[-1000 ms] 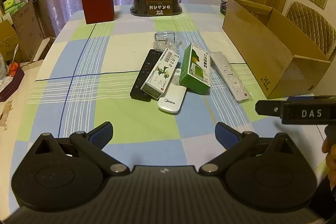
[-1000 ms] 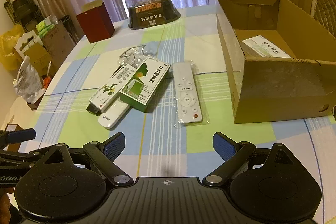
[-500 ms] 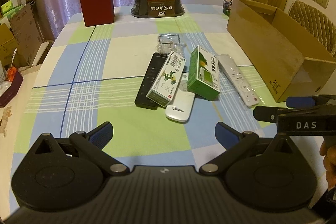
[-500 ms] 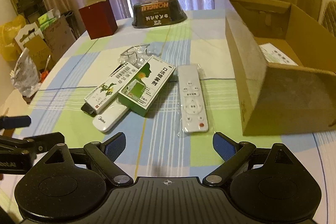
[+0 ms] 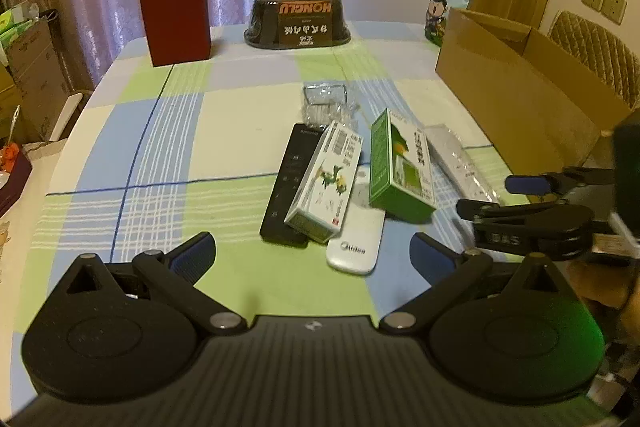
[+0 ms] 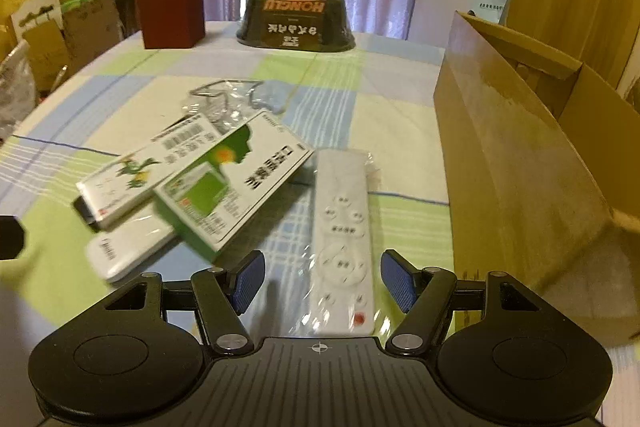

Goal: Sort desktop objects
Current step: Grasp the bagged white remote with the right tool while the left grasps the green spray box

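A white remote in clear wrap [image 6: 342, 239] lies between the fingertips of my right gripper [image 6: 323, 279], which is open and low over the checked tablecloth. Left of it sit a green box [image 6: 236, 183], a white box with a green plant print [image 6: 140, 179] and a white Midea remote [image 6: 124, 251]. My left gripper [image 5: 312, 253] is open and empty, short of the pile: black remote [image 5: 290, 183], white box [image 5: 326, 179], green box [image 5: 400, 167], Midea remote [image 5: 354, 239]. The right gripper [image 5: 500, 195] shows at the right beside the wrapped remote [image 5: 456, 159].
An open cardboard box [image 6: 520, 163] stands along the right side, close to the wrapped remote. A crumpled clear plastic bag [image 5: 326, 103] lies behind the pile. A dark red box [image 5: 176, 21] and a black bowl pack [image 5: 298, 21] stand at the far edge.
My right gripper has moved forward and down until the wrapped remote lies between its fingers, which have narrowed somewhat. The left gripper has crept a little closer to the pile.
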### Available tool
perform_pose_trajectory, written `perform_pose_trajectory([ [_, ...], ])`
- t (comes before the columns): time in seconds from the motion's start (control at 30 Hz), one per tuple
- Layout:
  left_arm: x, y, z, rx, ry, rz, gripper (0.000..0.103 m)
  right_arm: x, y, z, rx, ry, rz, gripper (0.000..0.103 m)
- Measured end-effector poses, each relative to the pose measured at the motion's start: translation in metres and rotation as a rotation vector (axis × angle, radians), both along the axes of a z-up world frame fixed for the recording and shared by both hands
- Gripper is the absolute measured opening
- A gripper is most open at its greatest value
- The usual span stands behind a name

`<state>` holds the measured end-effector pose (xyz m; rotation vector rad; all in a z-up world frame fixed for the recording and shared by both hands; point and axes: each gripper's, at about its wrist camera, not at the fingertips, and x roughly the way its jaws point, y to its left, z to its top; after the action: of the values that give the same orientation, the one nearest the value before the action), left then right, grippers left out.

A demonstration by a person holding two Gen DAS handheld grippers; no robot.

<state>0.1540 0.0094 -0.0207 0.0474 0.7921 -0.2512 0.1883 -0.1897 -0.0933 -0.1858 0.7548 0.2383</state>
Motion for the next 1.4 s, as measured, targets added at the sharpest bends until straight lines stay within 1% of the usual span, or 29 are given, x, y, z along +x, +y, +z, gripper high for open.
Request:
perform_pose_trajectory([
  [0.33, 0.009, -0.006, 0.004, -0.008, -0.037, -0.026, 0.102, 0.032, 0.001, -0.014, -0.017, 0.0, -0.016, 0.068],
  [0.47, 0.014, -0.006, 0.002, -0.005, -0.044, -0.035, 0.102, 0.042, -0.005, -0.019, 0.036, 0.029, -0.058, 0.068],
  [0.5, 0.015, -0.006, 0.002, -0.001, -0.045, -0.038, 0.102, 0.045, -0.006, -0.019, 0.05, 0.032, -0.066, 0.058],
  [0.6, 0.019, -0.008, -0.001, 0.008, -0.046, -0.054, 0.102, 0.05, -0.007, -0.016, 0.076, 0.035, -0.064, 0.041],
  [0.77, 0.031, -0.013, -0.006, 0.046, -0.063, -0.1, 0.101, 0.054, -0.006, -0.013, 0.091, 0.045, -0.026, 0.039],
  [0.9, 0.04, -0.017, -0.011, 0.073, -0.068, -0.134, 0.099, 0.049, 0.002, -0.014, 0.087, 0.043, 0.044, 0.039],
  [0.97, 0.043, -0.017, -0.011, 0.068, -0.068, -0.143, 0.098, 0.044, 0.006, -0.014, 0.097, 0.047, 0.079, 0.039],
  [1.03, 0.043, -0.015, -0.009, 0.057, -0.07, -0.136, 0.098, 0.037, 0.011, -0.013, 0.11, 0.056, 0.109, 0.038],
  [1.27, 0.035, -0.013, -0.008, 0.056, -0.065, -0.122, 0.098, 0.003, 0.031, -0.013, 0.142, 0.092, 0.229, 0.038],
  [1.37, 0.03, -0.018, -0.012, 0.057, -0.049, -0.12, 0.097, -0.008, 0.03, -0.01, 0.13, 0.109, 0.226, 0.038],
  [1.4, 0.028, -0.02, -0.013, 0.06, -0.046, -0.119, 0.096, -0.011, 0.026, -0.009, 0.11, 0.104, 0.198, 0.038],
])
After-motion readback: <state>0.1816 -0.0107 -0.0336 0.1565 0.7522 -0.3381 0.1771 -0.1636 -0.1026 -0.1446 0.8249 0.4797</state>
